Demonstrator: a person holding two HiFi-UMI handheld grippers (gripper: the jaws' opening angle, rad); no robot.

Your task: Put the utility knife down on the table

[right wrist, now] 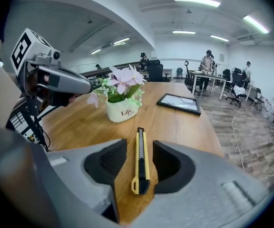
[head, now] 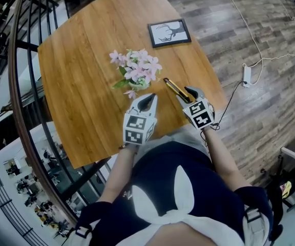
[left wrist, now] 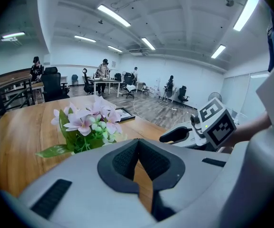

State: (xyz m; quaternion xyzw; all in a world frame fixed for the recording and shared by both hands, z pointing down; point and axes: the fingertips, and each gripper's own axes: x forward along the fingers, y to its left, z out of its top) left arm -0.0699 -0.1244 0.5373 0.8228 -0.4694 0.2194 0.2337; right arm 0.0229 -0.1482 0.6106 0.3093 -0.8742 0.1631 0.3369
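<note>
Head view: wooden table [head: 81,76] carries a pot of pink flowers [head: 136,68] near its middle and a framed picture [head: 169,33] towards the far edge. The utility knife [head: 175,89], yellow and black, lies flat on the wood just right of the flowers. The right gripper [head: 191,93] sits at the knife's near end; the left gripper [head: 146,100] sits beside it, in front of the flowers. A cable [head: 250,45] runs across the floor at right.

Left gripper view: left gripper [left wrist: 138,146] has its jaw tips together. Nothing is held; only bare table shows through the slit below them. Flowers [left wrist: 87,122] ahead at left, right gripper [left wrist: 175,135] at right.

Right gripper view: right gripper [right wrist: 140,144] has its jaws wide apart. The utility knife [right wrist: 141,165] lies on the table in the gap between them, lengthwise. Wood is visible on both sides of it, so neither pad touches it. Flower pot [right wrist: 122,110] and framed picture [right wrist: 179,102] stand beyond; left gripper [right wrist: 80,85] at left.
</note>
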